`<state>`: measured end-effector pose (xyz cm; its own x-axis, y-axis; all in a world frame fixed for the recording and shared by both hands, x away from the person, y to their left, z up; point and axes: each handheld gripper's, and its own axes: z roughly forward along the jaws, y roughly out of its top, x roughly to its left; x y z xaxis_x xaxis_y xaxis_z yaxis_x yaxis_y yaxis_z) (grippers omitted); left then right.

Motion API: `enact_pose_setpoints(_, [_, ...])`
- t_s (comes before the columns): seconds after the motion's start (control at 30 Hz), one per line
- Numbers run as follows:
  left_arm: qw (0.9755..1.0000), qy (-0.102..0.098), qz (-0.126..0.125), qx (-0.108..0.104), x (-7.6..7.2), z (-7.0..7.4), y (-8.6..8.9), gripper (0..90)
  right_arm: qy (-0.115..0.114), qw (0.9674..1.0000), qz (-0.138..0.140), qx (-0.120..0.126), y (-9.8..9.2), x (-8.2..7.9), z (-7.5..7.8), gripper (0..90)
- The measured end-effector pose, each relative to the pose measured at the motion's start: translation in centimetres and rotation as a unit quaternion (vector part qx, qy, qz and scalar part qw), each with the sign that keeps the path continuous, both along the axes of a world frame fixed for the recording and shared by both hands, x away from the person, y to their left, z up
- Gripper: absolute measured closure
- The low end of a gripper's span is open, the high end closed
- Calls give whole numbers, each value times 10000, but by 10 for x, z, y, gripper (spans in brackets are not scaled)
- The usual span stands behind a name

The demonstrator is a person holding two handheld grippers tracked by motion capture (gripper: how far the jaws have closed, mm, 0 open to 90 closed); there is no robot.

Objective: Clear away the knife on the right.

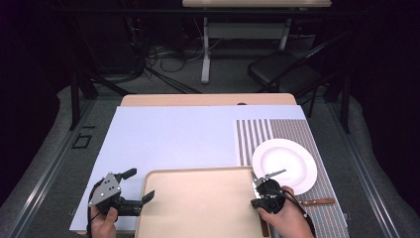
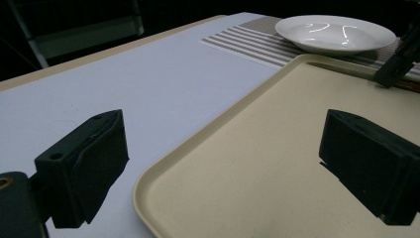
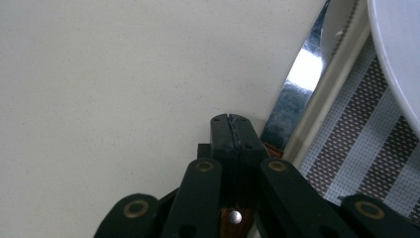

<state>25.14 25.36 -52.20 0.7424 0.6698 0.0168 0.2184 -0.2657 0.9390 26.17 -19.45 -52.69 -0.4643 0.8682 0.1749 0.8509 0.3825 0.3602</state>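
the knife [image 3: 302, 84] is clamped by the right gripper [image 3: 232, 130] for traying, while the left gripper [image 2: 223, 168] is held agape beside the tray [image 2: 257, 163].

A round white ceramic plate [image 1: 284, 165] sits at three o'clock on a striped woven placemat [image 1: 296, 133]; a beige rectangular plastic tray [image 1: 198, 203] fills six o'clock, the wooden-handled knife [image 1: 317, 202] at four.

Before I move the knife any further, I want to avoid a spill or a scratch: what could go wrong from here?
1. The right tool pinches the knife at the handle end alone, so the long serrated blade could pivot or slip out.
2. The blade lies along the tray's rim; it may catch there.
3. The white plate sits just beyond the blade tip, so a swing could strike it.
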Motion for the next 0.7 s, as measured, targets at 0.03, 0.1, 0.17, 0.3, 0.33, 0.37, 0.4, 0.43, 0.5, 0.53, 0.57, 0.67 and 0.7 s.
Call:
enact_pose_setpoints(0.03, [10000, -2, 0, -3, 0, 0, 0, 51, -24, 10000, 34, -4, -1, 0, 0, 900])
enact_pose_setpoints(0.1, [10000, 1, -11, 0, 0, 0, 0, 51, 24, 10000, 34, 44, -1, 0, 0, 899])
enact_pose_setpoints(0.17, [10000, 5, -12, -4, 0, 0, 0, 51, 89, 9999, 35, 132, -1, 0, 2, 891])
enact_pose_setpoints(0.3, [10000, 1, 6, -7, 0, 0, 0, 51, 30, 9997, 78, 233, -1, -1, 4, 866])
enact_pose_setpoints(0.33, [10000, 1, 6, -6, 0, 0, 0, 51, -231, 9980, -29, 581, 1, -2, 0, 858])
enact_pose_setpoints(0.37, [10000, 1, 7, -6, 0, 0, 0, 51, 16, 9993, 102, 356, -1, -1, 6, 849])
enact_pose_setpoints(0.4, [10000, 1, 6, -7, 0, 0, 0, 51, -44, 9991, 122, 400, -1, -2, 6, 837])
enact_pose_setpoints(0.43, [10000, 0, 5, -7, 0, 0, 0, 51, -63, 9990, 134, 410, 0, -2, 8, 821])
enact_pose_setpoints(0.5, [10000, -9, 7, -11, 0, 0, 0, 51, -235, 9981, 190, 541, 0, -3, 9, 768])
enact_pose_setpoints(0.53, [10000, -10, 6, -10, 0, 0, 0, 51, -521, 9958, 113, 741, 2, -4, 5, 759])
enact_pose_setpoints(0.57, [10000, -9, 2, -15, 0, 0, 0, 51, -738, 9930, 47, 917, 3, -4, 3, 739])
enact_pose_setpoints(0.67, [10000, 6, -15, -28, 0, 0, 1, 51, -866, 9915, 129, 957, 3, -4, 6, 682])
enact_pose_setpoints(0.7, [10000, 4, -17, -29, 0, 0, 1, 51, -703, 9945, 224, 739, 1, -5, 12, 662])
